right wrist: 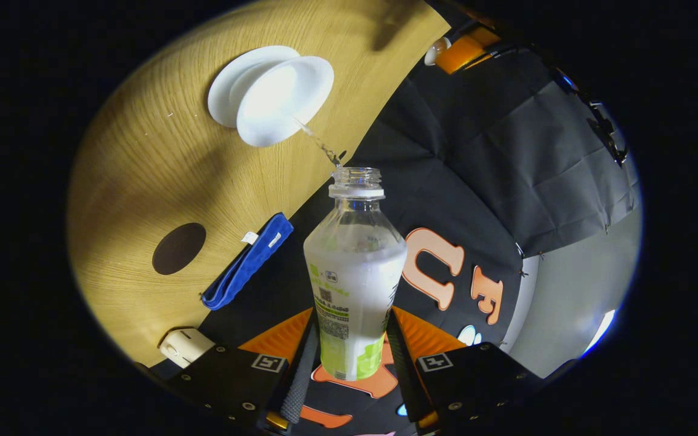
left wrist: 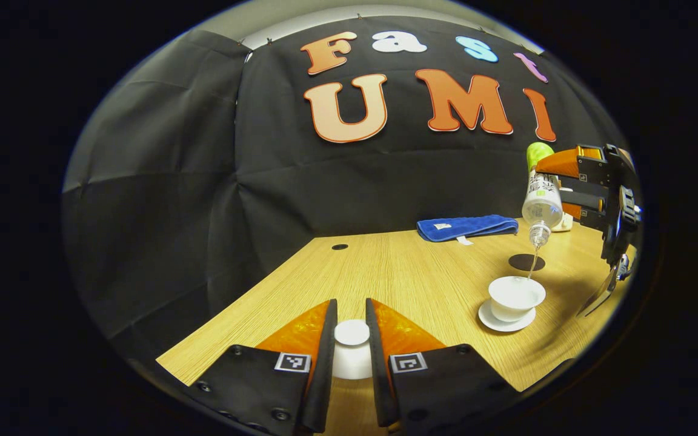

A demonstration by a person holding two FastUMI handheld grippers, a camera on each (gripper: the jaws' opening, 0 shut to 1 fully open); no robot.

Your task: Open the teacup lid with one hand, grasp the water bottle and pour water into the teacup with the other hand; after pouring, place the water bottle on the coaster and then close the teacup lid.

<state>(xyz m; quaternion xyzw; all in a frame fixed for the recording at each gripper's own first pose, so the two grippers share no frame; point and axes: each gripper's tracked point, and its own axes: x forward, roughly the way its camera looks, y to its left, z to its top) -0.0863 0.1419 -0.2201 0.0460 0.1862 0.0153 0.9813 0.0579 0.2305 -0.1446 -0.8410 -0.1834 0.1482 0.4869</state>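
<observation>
Pouring a thin stream, the right tongs [right wrist: 349, 357] clamp the tilted water bottle [right wrist: 354, 272] above the open teacup [left wrist: 515, 297] on the bench [left wrist: 397, 272]. The left tongs [left wrist: 351, 351] grip the lid [left wrist: 351, 348] nearby. Further tilt could likely overshoot the cup, wetting the dark coaster [left wrist: 526, 262] behind.

A recording booth: black cloth wall [left wrist: 173, 200] behind wooden table [left wrist: 397, 272].
</observation>
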